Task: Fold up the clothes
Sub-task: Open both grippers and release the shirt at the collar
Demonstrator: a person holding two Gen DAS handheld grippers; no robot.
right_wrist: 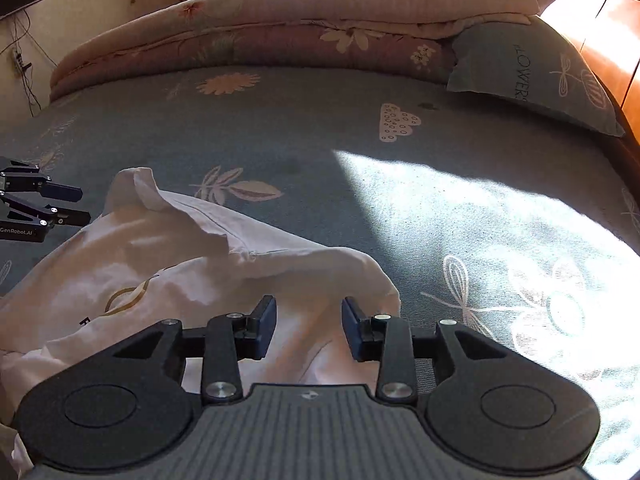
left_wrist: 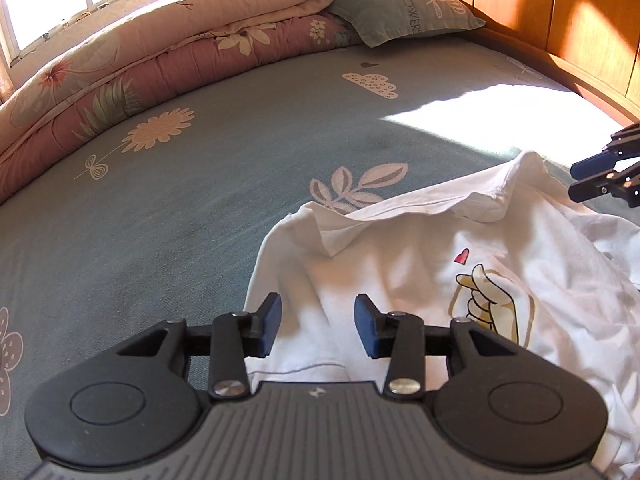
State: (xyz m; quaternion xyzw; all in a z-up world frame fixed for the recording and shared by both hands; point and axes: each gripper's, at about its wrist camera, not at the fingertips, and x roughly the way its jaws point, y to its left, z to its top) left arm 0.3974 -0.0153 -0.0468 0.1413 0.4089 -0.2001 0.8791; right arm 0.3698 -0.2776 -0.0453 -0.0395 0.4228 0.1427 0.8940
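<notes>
Lying rumpled on the blue-grey printed bed sheet (left_wrist: 192, 184), the white cotton T-shirt with the gold finger-heart print (left_wrist: 420, 272) sits at 5 o'clock in the left wrist view and 8 o'clock in the right one. Its far edge is folded over and bunched, not flat.

Left gripper (left_wrist: 318, 330): jaws apart, over the shirt's left side, nothing pinched between the blue pads. Right gripper (right_wrist: 308, 328): same, jaws apart above the shirt's right edge, cloth below but not clamped.

Step in hand, my read: regrasp to spread or fold. To do it well, pinch a single layer at matching points on each side, near the hem or shoulder seams, not the bunched ridge at 12 o'clock. Pull both sides evenly so the print stays centred, then lay flat before folding.

Readable text: "FLOWER" on the grey-green pillow (right_wrist: 532, 76) at 1 o'clock; "GenRobot.AI" on the left gripper's body in the right view. The dark letter on the shirt is partly hidden.
</notes>
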